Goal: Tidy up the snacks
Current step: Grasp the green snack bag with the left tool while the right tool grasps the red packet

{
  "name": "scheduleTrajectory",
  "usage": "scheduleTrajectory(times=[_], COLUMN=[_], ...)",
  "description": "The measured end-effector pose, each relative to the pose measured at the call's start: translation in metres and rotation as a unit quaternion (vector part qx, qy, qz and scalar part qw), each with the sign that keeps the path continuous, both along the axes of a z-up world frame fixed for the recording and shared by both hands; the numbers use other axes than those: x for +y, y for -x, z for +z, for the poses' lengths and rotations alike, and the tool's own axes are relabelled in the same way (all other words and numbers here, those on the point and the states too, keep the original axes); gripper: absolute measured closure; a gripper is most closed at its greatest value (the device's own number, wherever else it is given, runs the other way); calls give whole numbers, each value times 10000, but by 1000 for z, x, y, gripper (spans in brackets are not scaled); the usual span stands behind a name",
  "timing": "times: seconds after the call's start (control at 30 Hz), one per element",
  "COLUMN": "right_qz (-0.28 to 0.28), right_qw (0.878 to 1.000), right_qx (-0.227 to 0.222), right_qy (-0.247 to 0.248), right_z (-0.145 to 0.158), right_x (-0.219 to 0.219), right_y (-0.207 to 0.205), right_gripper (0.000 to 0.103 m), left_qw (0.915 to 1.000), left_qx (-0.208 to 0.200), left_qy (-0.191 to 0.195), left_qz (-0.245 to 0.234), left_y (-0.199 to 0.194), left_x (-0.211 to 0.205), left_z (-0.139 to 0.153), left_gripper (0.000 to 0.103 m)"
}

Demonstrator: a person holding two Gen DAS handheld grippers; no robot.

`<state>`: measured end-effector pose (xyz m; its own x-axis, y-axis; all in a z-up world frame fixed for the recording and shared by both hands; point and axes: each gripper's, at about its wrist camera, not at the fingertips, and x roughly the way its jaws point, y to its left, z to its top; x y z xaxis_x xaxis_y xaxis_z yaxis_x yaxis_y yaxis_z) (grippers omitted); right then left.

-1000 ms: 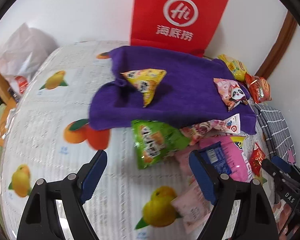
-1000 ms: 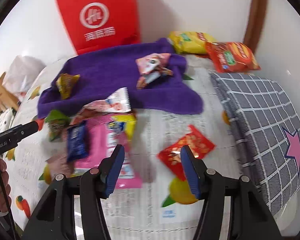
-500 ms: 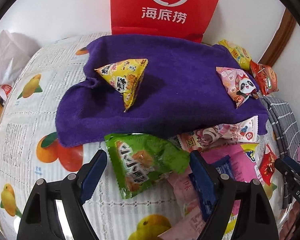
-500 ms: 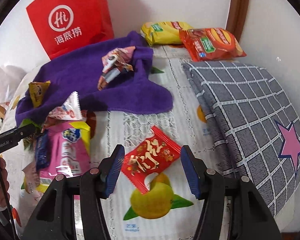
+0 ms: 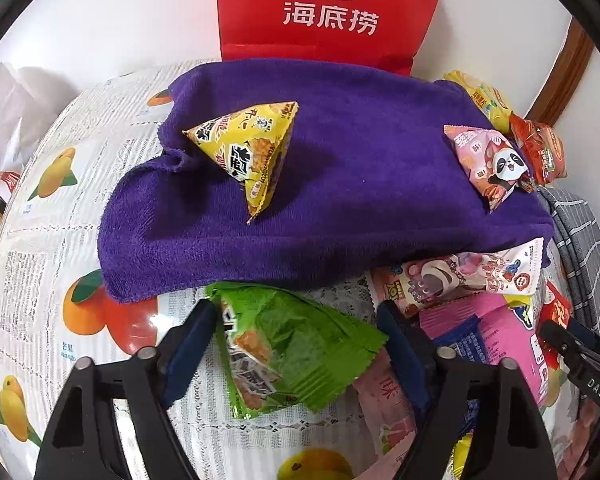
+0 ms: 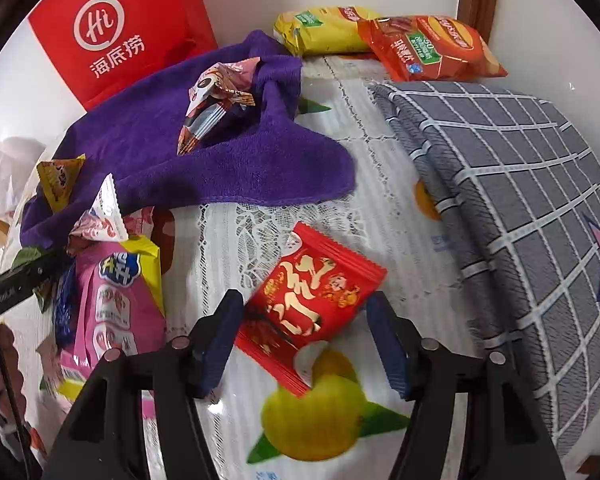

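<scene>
On the fruit-printed tablecloth (image 5: 40, 248), both grippers point steeply down over loose snack packets.

Left gripper (image 5: 296, 344): the jaws have just been closing. A green packet (image 5: 292, 352) lies between them. The left pad is touching or nearly touching the packet's left edge; the right pad stands just beside its crinkled right edge. No squeeze is visible, so the fingers read as released around the packet, not yet clamped.

Right gripper (image 6: 304, 336): the jaws have just been opening. A red packet (image 6: 312, 296) lies flat on the cloth between them, its near end reaching past the pads toward the camera. A gap shows beside the right pad; the left pad is just beside the packet's edge. The fingers are released.

Further items:
- A purple towel (image 5: 340, 208) lies beyond both grippers, carrying a yellow triangular packet (image 5: 252, 152) at left and a pink panda packet (image 5: 492, 164) at right.
- A red paper bag (image 5: 328, 12) stands against the far wall.
- A pink packet (image 6: 120, 300) lies to the left of the red packet.
- A grey checked cushion (image 6: 520, 200) lies at right.
</scene>
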<state>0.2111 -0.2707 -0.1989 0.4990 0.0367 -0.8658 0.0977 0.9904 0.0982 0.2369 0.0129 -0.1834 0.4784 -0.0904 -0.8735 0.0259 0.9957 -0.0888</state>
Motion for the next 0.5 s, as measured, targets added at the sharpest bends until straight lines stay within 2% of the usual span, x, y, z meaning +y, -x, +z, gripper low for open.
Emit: scheduleTrajectory(times=[0.13,0.2,0.27,0.33,0.5], right_qz=[-23,10,3,-15,-19], right_qw=[9995,9991,9992,9992,9992], right_qx=[-41,-55,-63,-100,-264], right_qy=[306,421,390,390,294], right_z=[-2,-2,-1,2,17], right_x=[11,14,14,12,12], right_y=[-6,-7,-7,-4,11], right_gripper=[41,48,50,57,58], left_qw=[10000,10000,9999,9999,9996], left_qx=[-23,-35,-38,-83,-226], left_qy=[17,26,112,134,197], left_qz=[-61,-74,-71,-47,12], left_y=[3,5,6,10,20], left_x=[3,4,7,12,20], left_z=[4,5,7,10,25], left_gripper=[31,32,33,34,35])
